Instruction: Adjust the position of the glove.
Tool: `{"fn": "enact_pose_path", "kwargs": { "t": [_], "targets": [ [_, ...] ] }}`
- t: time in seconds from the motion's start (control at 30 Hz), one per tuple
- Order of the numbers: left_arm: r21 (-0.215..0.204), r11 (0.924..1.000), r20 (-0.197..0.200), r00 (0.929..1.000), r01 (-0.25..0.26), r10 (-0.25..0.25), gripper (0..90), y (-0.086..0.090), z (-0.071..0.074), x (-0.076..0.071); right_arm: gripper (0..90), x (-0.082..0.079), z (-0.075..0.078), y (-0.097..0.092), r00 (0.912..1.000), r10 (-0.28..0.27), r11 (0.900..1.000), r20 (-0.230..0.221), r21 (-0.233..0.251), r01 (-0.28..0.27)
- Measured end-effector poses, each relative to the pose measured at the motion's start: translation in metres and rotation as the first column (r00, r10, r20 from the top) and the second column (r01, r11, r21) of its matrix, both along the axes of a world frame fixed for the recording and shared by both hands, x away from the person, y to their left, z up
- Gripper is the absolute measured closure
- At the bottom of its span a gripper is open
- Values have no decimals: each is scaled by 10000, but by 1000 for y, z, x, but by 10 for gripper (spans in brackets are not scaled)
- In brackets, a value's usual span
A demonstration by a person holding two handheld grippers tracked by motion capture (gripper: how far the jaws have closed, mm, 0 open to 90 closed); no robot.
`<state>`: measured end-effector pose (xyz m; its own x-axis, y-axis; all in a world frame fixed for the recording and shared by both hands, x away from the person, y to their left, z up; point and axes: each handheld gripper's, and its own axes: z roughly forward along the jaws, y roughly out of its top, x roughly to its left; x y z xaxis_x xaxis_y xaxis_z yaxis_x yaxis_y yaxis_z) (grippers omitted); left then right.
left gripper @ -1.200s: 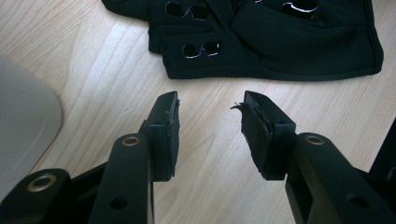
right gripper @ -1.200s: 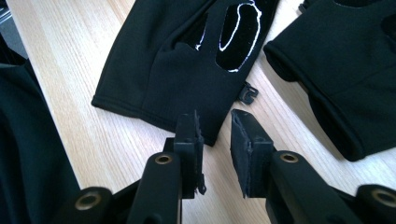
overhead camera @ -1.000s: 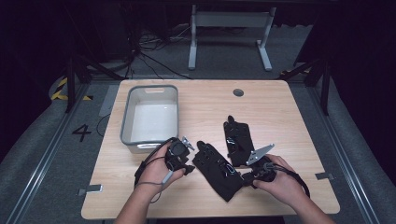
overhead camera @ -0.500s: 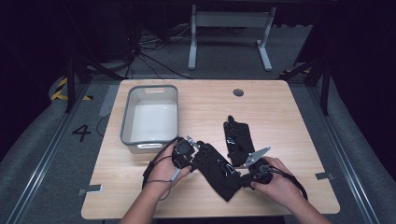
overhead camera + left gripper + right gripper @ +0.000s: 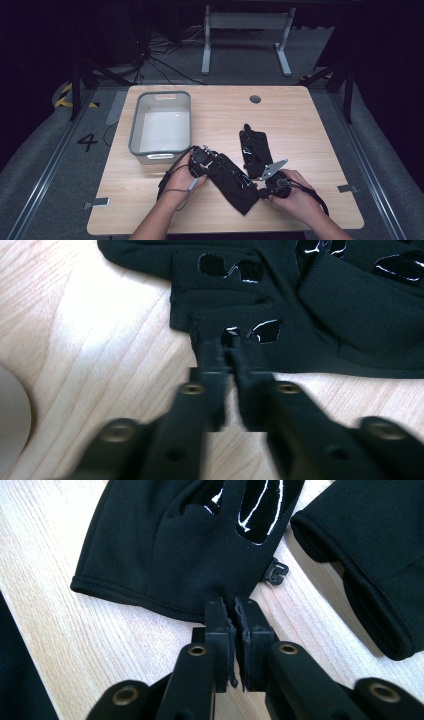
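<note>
Two black gloves with glossy grip patches lie on the wooden table. The near glove point(image 5: 231, 183) lies diagonally between my hands. My left gripper point(image 5: 211, 162) has just been closing and is shut on a fingertip edge of that glove point(image 5: 300, 300), the pads point(image 5: 212, 352) pinching fabric. My right gripper point(image 5: 261, 187) has also just been closing and is shut on the cuff hem of the same glove point(image 5: 175, 540), next to a small plastic clip point(image 5: 276, 572). The far glove point(image 5: 255, 149) lies flat just beyond, and its cuff point(image 5: 380, 555) is beside my right jaws.
A grey plastic bin point(image 5: 135, 131) stands at the table's left, close behind my left hand. A round cable hole point(image 5: 255, 99) is at the table's far edge. Bare wood point(image 5: 320, 140) lies to the right of the gloves.
My left hand has shifted right and down onto the near glove's finger end. Both grippers' jaws have gone from parted to pinched on the glove. The right hand has kept its place.
</note>
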<state>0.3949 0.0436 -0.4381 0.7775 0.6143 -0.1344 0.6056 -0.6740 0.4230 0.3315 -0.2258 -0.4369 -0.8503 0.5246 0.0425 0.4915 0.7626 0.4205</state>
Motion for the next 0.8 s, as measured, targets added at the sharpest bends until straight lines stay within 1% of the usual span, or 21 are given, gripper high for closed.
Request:
{"fn": "enact_pose_path", "kwargs": {
  "t": [0.03,0.13,0.17,0.27,0.4,0.47,0.53,0.57,0.6,0.67,0.7,0.8],
  "targets": [
    [29,10000,4,10000,-38,38,896,0,0,-1,866,0,0,0,10000,7,10000,7,-10,-7],
    [96,10000,81,10000,-25,24,900,0,3,-3,877,0,0,0,10000,59,10000,7,19,-59],
    [11,10000,160,9999,-11,10,900,1,5,-4,878,0,1,-1,10000,53,10000,-4,49,-53],
    [-20,10000,207,9998,36,-36,900,2,9,-6,880,0,2,-4,10000,16,10000,-26,60,-16],
    [67,10000,137,9999,-6,5,900,3,8,-7,881,0,4,-5,10000,75,10000,12,63,-76],
    [-35,9999,132,9999,-96,96,900,4,9,-6,881,0,4,-5,9999,127,9999,33,29,-127],
    [-281,9993,97,9997,-240,243,900,7,9,-5,881,0,4,-5,9999,136,9999,38,14,-136],
    [-484,9979,110,9989,-441,447,899,9,10,-4,881,0,4,-4,9999,150,9999,33,5,-150],
    [-515,9971,123,9983,-558,565,856,10,10,-2,880,0,4,-4,9999,155,9999,33,4,-155],
    [-575,9958,20,9974,-715,718,724,10,8,1,880,0,4,-4,9999,163,9999,30,-8,-163],
    [-596,9952,36,9970,-772,776,667,9,7,2,880,0,4,-4,9998,174,9998,29,-13,-174],
    [-604,9949,-62,9967,-814,811,615,6,2,5,880,0,4,-4,9999,171,9999,20,-19,-171]
  ]
}}
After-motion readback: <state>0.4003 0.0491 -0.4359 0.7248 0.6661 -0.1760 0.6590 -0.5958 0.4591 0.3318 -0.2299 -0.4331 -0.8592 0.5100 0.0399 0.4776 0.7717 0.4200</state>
